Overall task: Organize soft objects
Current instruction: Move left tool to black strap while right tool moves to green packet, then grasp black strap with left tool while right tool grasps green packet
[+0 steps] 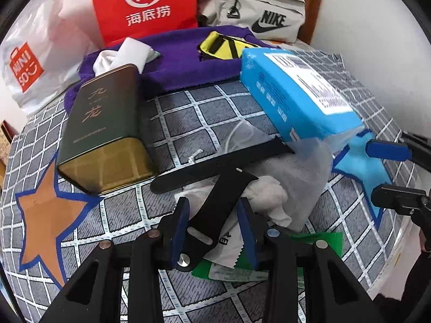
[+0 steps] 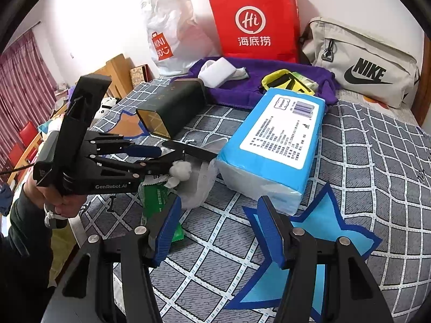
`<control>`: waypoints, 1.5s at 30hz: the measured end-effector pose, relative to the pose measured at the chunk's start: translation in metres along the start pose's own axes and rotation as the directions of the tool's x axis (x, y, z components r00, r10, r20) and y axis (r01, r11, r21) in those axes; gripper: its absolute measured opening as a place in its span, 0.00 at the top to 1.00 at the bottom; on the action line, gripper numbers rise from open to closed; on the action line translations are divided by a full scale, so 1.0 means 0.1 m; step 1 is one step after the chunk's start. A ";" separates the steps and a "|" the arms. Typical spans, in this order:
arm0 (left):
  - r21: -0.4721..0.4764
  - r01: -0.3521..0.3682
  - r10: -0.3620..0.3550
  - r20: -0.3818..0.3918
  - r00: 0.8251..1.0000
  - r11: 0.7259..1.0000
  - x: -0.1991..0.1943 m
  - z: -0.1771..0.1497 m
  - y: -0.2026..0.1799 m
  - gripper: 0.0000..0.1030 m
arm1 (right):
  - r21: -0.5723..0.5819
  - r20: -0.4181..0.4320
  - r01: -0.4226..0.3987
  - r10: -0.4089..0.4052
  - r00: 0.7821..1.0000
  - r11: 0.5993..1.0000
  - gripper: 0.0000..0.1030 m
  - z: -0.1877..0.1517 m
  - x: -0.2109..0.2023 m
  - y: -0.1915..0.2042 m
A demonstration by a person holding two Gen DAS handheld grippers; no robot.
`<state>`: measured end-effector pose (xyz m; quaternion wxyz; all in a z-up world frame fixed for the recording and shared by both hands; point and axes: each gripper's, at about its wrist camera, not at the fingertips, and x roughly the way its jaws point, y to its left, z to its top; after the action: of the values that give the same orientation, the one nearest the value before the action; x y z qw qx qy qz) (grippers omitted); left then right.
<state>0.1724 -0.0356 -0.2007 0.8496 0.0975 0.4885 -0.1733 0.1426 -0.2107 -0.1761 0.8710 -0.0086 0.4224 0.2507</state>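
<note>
Bright, even indoor light; blown-out white wall [image 2: 107, 13]; strong fisheye bending, dark corners

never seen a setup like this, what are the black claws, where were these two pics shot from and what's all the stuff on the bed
No robot here: a person holds a two-finger clamp in each hand, each with a camera looking along its fingers. One picture is from the left gripper, the other from the right gripper, which also shows the left one from the side.

On the grey checked bedspread lie a dark green tin box, a blue tissue pack, a purple towel, white cotton wads and a green packet. The left gripper straddles a black watch strap; whether its pads press it is unclear. The right gripper is open and empty.
</note>
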 end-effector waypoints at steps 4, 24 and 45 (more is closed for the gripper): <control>-0.002 0.028 -0.028 0.012 1.000 1.000 -0.07 -0.02 0.00 0.78 | -0.001 -0.010 0.000 0.000 1.000 1.000 0.43 -0.03 0.02 0.01; -0.031 0.031 -0.029 0.063 0.998 0.999 -0.30 -0.04 0.07 0.80 | 0.002 -0.025 -0.003 0.003 1.000 1.000 0.43 -0.07 0.02 0.05; -0.218 0.083 -0.072 0.059 0.996 0.972 -0.45 -0.39 0.54 0.80 | -0.094 -0.105 -0.070 0.060 0.993 0.993 0.43 -0.11 0.29 0.57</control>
<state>0.1415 0.0365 -0.1815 0.8598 -0.0208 0.4864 -0.1538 0.1241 -0.1509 -0.1936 0.8382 -0.0502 0.4535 0.2986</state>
